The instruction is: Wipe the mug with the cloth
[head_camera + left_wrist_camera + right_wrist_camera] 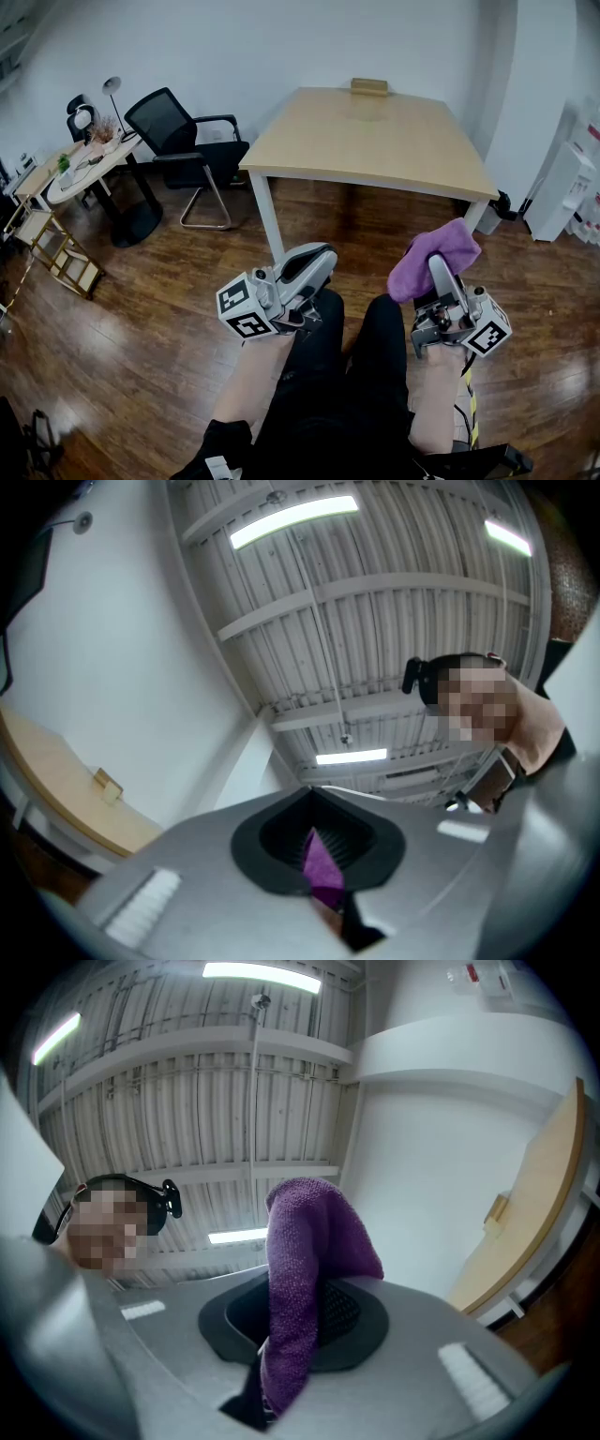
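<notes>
Cloth point(448, 246), purple, clamped in right tongs point(438, 269); left tongs point(319, 257) closed.

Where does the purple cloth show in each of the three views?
Head view: purple cloth at lower right, gripped by the right gripper.
Left gripper view: a purple sliver, likely it, at bottom centre in the jaw gap.
Right gripper view: centre, rising from the jaws.
Shared landmark: the wooden table.

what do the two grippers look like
The left gripper and right gripper are silver-grey, with broad rounded fingers padded in black. Each bears a white cube with black square markers. A yellow-and-black strap hangs below the right one.
</notes>
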The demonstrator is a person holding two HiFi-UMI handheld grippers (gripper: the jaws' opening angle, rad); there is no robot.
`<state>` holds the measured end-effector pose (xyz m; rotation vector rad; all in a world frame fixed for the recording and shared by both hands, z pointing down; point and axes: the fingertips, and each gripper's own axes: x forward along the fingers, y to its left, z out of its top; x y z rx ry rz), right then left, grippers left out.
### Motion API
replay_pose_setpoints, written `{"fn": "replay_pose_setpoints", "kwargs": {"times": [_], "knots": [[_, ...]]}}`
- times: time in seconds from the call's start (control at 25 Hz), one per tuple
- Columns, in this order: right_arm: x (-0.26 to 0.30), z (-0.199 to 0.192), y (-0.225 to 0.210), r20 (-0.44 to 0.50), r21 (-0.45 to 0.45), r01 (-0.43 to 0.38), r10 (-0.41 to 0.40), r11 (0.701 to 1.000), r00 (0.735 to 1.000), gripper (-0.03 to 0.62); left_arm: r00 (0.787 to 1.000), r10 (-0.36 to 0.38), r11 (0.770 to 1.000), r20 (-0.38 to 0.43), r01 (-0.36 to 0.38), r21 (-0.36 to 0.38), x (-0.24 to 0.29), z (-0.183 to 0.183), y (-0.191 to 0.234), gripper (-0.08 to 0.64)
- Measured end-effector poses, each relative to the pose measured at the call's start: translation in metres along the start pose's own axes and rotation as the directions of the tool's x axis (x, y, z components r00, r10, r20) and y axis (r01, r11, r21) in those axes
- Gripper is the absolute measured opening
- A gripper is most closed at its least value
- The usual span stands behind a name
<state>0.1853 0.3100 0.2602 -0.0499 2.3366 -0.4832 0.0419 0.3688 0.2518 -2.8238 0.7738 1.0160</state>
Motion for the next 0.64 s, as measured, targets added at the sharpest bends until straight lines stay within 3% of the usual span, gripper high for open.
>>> {"fn": "replay_pose_setpoints", "kwargs": {"times": [0.64], "knots": [[0.0003, -0.0003, -0.0021, -0.003, -0.015, 0.010, -0.010, 1.000, 1.000, 0.057, 1.000, -0.001, 1.000, -0.004, 0.001, -0.002, -0.0003, 0.0016, 0.0009, 0.000]]}}
